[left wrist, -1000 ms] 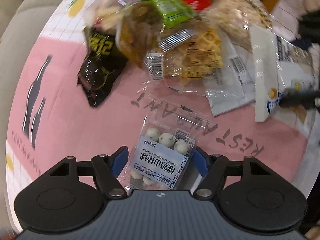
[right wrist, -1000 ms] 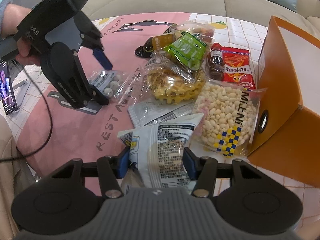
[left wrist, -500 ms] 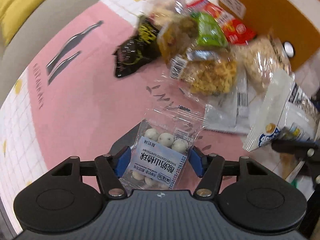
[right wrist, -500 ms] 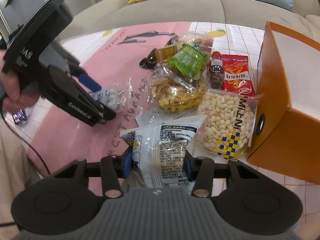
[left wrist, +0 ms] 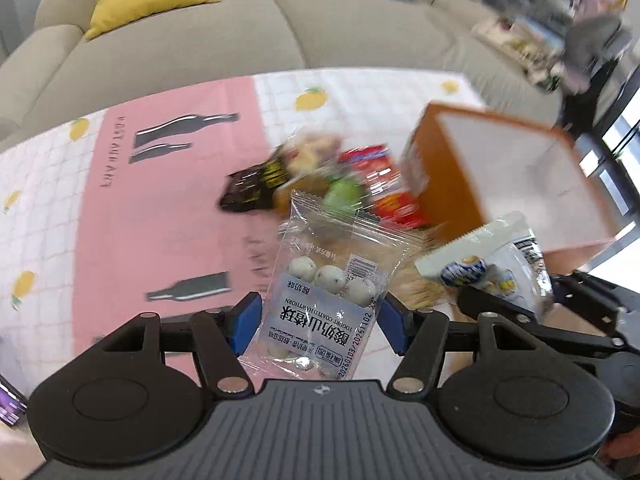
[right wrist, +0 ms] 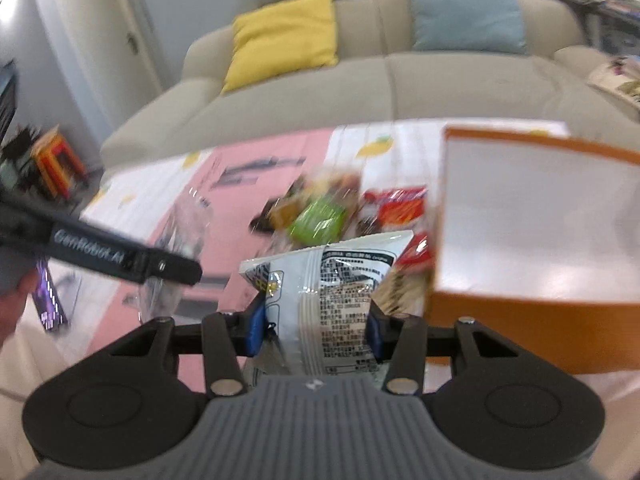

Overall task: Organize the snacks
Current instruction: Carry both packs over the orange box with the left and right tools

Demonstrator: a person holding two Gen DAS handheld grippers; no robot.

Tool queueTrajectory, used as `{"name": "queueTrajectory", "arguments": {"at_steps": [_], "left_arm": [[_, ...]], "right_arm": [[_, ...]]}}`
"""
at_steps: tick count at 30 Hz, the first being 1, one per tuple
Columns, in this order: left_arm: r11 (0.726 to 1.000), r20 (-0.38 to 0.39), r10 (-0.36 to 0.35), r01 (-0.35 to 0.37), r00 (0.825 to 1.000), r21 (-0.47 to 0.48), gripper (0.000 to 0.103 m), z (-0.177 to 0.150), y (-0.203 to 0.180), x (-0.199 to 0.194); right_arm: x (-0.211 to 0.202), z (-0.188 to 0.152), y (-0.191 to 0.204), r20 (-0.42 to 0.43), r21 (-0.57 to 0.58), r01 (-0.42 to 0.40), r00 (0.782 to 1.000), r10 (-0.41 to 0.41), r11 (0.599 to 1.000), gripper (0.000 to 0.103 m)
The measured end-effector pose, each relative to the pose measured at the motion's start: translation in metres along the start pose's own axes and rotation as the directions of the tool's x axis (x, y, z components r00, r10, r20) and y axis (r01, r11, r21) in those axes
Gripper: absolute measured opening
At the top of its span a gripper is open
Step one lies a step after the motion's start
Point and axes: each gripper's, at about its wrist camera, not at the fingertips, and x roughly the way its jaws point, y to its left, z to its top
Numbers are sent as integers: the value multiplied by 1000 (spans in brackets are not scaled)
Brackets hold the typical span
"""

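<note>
beige sofa point(right wrist: 360, 84) with yellow cushion point(right wrist: 284, 36) and blue cushion point(right wrist: 466, 8).

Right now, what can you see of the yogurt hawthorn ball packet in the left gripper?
The packet is a clear, crinkly plastic pouch with a blue-and-white printed label and a barcode, holding pale speckled balls. It stands tilted between the left gripper's blue pads, which press its sides, lifted clear of the pink tablecloth.

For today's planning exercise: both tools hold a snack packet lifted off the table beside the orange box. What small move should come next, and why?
Probably carry the right tool with its white packet over the open orange box. That packet is already lifted and nearest the opening; the left tool holds the hawthorn ball packet farther away.
</note>
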Motion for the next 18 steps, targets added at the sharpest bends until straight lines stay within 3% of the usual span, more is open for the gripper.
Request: {"name": "queueTrajectory", "arguments": {"at_steps": [4, 8, 14, 18], "left_arm": [[995, 27, -97, 97, 995, -24, 72, 9, -22, -17], [981, 56, -189, 191, 980, -38, 71, 29, -47, -32], [964, 66, -267, 265, 961, 38, 71, 65, -90, -24], [954, 30, -298, 296, 954, 51, 71, 84, -112, -7]], "right_arm": [[-34, 15, -19, 54, 42, 19, 998, -21, 999, 46], [-54, 36, -53, 41, 116, 53, 997, -58, 992, 46], [-64, 70, -107, -20, 206, 126, 992, -125, 970, 46], [-65, 84, -136, -58, 250, 169, 985, -159, 953, 46]]}}
